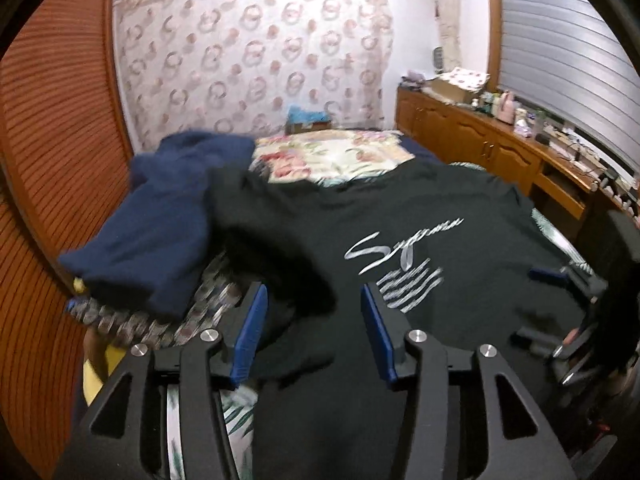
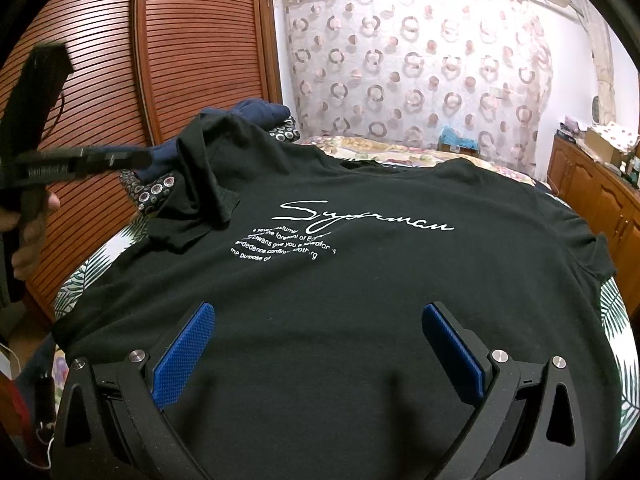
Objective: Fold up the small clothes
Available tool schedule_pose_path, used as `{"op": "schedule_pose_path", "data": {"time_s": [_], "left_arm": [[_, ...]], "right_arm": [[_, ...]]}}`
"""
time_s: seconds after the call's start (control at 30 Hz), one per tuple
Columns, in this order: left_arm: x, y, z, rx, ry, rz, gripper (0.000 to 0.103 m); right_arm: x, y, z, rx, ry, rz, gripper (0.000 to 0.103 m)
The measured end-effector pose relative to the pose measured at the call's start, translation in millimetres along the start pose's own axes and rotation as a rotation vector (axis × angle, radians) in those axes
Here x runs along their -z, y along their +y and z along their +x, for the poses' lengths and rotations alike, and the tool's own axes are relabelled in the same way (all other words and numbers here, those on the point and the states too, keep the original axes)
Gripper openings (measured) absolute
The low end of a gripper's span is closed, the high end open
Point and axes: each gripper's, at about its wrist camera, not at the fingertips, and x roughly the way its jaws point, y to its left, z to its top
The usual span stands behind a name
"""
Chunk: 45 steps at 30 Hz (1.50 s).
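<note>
Right wrist view: black T-shirt (image 2: pixel 360 280) lying spread, print up, across the bed (image 2: pixel 612 344), its left sleeve (image 2: pixel 200 196) folded inward onto the chest. Navy garment (image 1: pixel 160 220) lying heaped just beside the shirt's left shoulder. Right tongs (image 2: pixel 318 344) hovering over the hem, spread wide, gripping nothing. Left tongs (image 1: pixel 314 328) gaping above the sleeve, holding nothing.

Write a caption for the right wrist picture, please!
Open right gripper hovers over a black T-shirt spread on the bed.

Home bedroom, bed (image 2: pixel 616 320), louvered wardrobe (image 2: pixel 192 60), curtain (image 2: pixel 420 72)
</note>
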Motion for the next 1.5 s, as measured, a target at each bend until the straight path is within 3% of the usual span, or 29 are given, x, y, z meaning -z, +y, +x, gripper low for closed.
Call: {"op": "schedule_pose_path", "data": {"time_s": [0.07, 0.1, 0.27, 0.43, 0.67, 0.87, 1.03, 1.2, 1.37, 1.5], "left_arm": [[11, 8, 1, -0.008, 0.006, -0.018, 0.072], [16, 11, 1, -0.006, 0.007, -0.029, 0.075], [34, 26, 2, 0.001, 0.029, -0.063, 0.077], [48, 31, 11, -0.032, 0.064, -0.066, 0.077], [65, 38, 36, -0.048, 0.128, -0.097, 0.077], [70, 41, 46, -0.052, 0.146, -0.118, 0.077], [73, 42, 46, -0.059, 0.145, -0.126, 0.077], [72, 44, 46, -0.078, 0.140, -0.133, 0.077], [74, 43, 42, -0.092, 0.117, -0.130, 0.077], [78, 45, 31, -0.113, 0.063, -0.134, 0.077]], "right_arm": [[0, 0, 0, 0.002, 0.001, 0.001, 0.103], [0, 0, 0, 0.000, 0.004, -0.001, 0.103], [-6, 3, 4, -0.012, 0.034, -0.014, 0.103], [-28, 11, 7, -0.080, 0.042, -0.055, 0.100], [-69, 33, 40, -0.143, 0.047, -0.174, 0.077], [-86, 46, 109, -0.281, 0.175, -0.174, 0.056], [-91, 56, 157, -0.314, 0.229, -0.177, 0.043], [-97, 63, 186, -0.286, 0.255, -0.192, 0.006], [-117, 49, 169, -0.307, 0.167, -0.171, 0.003], [-140, 18, 146, -0.269, 0.081, -0.100, 0.002]]}}
